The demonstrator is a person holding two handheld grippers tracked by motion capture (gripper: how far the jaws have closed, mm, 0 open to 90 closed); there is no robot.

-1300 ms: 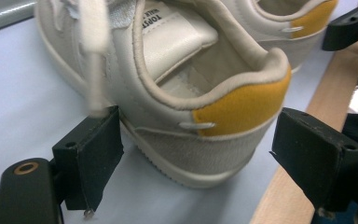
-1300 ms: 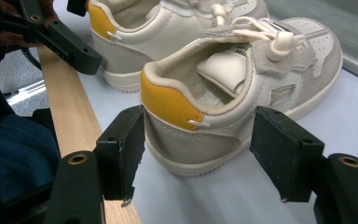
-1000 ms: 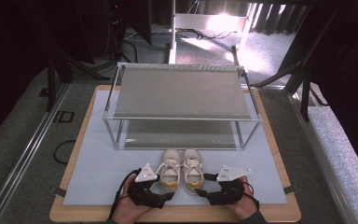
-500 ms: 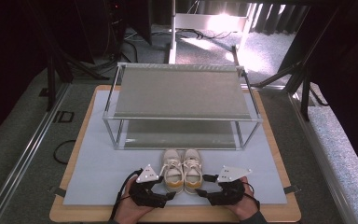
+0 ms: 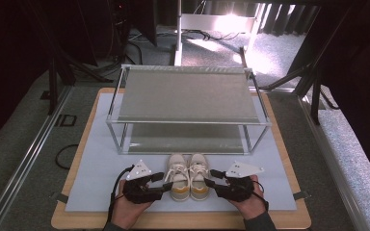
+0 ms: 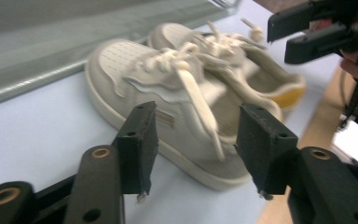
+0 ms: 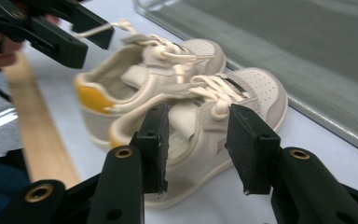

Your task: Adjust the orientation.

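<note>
We see a pair of small cream shoes side by side on the pale blue mat (image 5: pixel 96 168), toes pointing to 12 o'clock toward the rack (image 5: pixel 188 101), heels with yellow lining at 6. The left shoe (image 5: pixel 178 177) and right shoe (image 5: pixel 198 176) touch each other along their inner sides, just in front of the rack's lower shelf.

Left gripper (image 5: pixel 166 177) comes in from approx. 8 o'clock of the pair, held in the person's left hand (image 5: pixel 127 209); its tips sit at the left shoe's outer side. In the left gripper view, the left gripper (image 6: pixel 193 147) has its jaws roughly half open and just been closing, w/ the shoe's side wall and a hanging lace between them. Pads don't look pressed on the shoe (image 6: pixel 168 107) yet; gap shows on both sides.

Right gripper (image 5: pixel 213 177) comes in from approx. 4 o'clock, in the right hand (image 5: pixel 250 202), tips at the right shoe's outer side. In the right gripper view, the right gripper (image 7: pixel 196 144) has narrower jaws, also just been closing, straddling the shoe's collar and tongue area. We can't tell for sure whether the pads already touch the right shoe (image 7: pixel 223 107); the shoe isn't visibly squeezed.

Both shoes rest flat on the mat, which lies on the wooden board (image 5: pixel 183 222).
</note>
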